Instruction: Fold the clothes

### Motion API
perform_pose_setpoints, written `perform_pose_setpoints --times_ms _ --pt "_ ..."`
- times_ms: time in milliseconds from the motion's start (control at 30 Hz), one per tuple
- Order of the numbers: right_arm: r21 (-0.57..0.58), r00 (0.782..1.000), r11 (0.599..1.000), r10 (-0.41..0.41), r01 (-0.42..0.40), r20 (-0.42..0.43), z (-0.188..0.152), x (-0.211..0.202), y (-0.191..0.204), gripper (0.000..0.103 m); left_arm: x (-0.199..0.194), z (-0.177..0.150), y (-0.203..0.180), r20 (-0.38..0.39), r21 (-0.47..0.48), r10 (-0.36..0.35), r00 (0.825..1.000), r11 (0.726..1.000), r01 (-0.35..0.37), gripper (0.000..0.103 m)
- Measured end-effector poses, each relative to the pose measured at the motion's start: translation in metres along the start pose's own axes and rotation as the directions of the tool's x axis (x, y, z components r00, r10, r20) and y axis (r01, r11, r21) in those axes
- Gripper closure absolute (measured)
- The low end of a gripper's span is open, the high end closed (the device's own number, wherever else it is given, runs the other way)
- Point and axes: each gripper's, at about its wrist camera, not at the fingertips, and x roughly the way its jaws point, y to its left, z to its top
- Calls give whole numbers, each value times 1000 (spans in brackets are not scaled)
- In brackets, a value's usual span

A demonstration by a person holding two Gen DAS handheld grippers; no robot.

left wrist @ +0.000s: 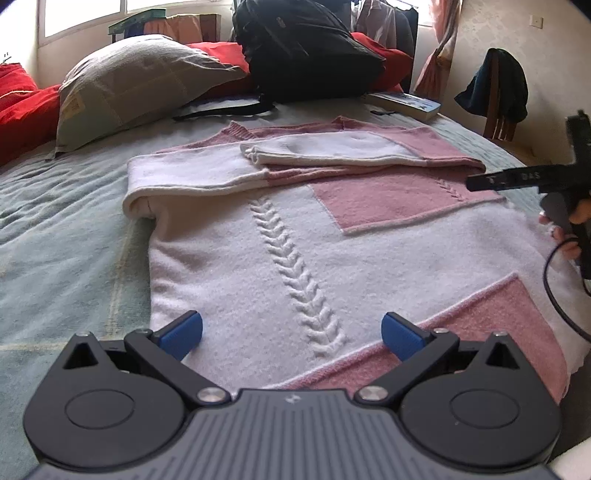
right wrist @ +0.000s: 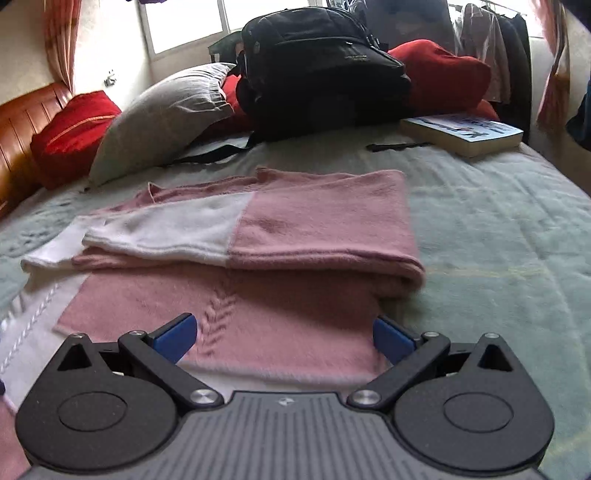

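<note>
Sweater (left wrist: 280, 229), pink and white, lies flat on the green bedspread (left wrist: 74, 221) with both sleeves already folded across its chest. Treat it as your landmark. Your left gripper (left wrist: 291, 334) hovers over its white lower body beside the cable-knit braid, blue fingers spread wide, holding nothing. Your right gripper (right wrist: 282, 338) hovers over the pink panel at the sweater's right edge, fingers likewise spread and empty. Beyond the sweater's collar sit a black backpack (right wrist: 321, 66), a grey pillow (left wrist: 140, 81) and a book (right wrist: 465, 133).

Bright daylight from blown-out windows (left wrist: 85, 14), soft shadows, fisheye-curved edges, slight blur nearby
</note>
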Motion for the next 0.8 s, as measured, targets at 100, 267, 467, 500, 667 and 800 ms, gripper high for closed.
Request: perform_pose_setpoints --times_ms 100,267,467,500,667,800 --pt "3 999 999 34 -34 30 -9 -31 9 0 -16 -3 -13 20 47 -16 1000 999 15 1" --pt "-115 996 990 82 -80 19 -51 -61 47 0 -30 -20 -33 19 93 -35 999 995 33 1" --pt "-189 999 982 -10 18 42 -111 -73 68 0 -33 -52 -50 -10 141 31 999 990 -29 1" --pt "-169 998 985 -9 18 57 -118 -78 66 0 -38 -56 -50 -8 137 33 999 990 -32 1" --pt "-129 997 992 0 10 80 -139 -98 56 0 -62 -77 -53 -15 134 49 999 990 -47 1" --pt "-153 996 988 -7 20 84 -146 -104 59 0 -81 -76 -61 22 139 26 999 990 -28 1"
